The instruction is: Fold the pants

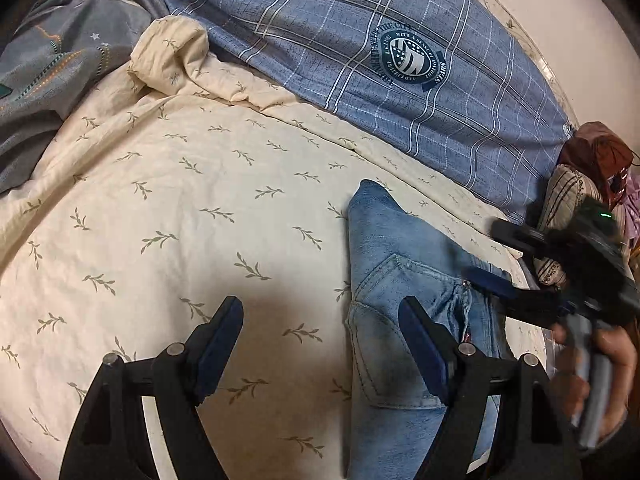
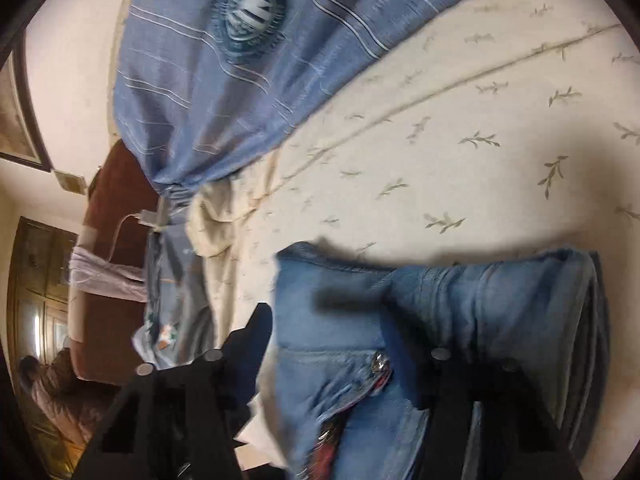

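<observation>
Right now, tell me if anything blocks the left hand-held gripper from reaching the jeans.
Nothing visible does. The left hand-held gripper is open, one finger already over the jeans on the quilt. The right hand-held gripper is at their far edge.

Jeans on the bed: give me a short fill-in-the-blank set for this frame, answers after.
1. The jeans are made of light blue ____.
2. The left gripper is ____, holding nothing.
3. The cream quilt is printed with small ____ sprigs.
4. The plaid pillow is mainly ____.

Answers: denim; open; leaf; blue
</observation>
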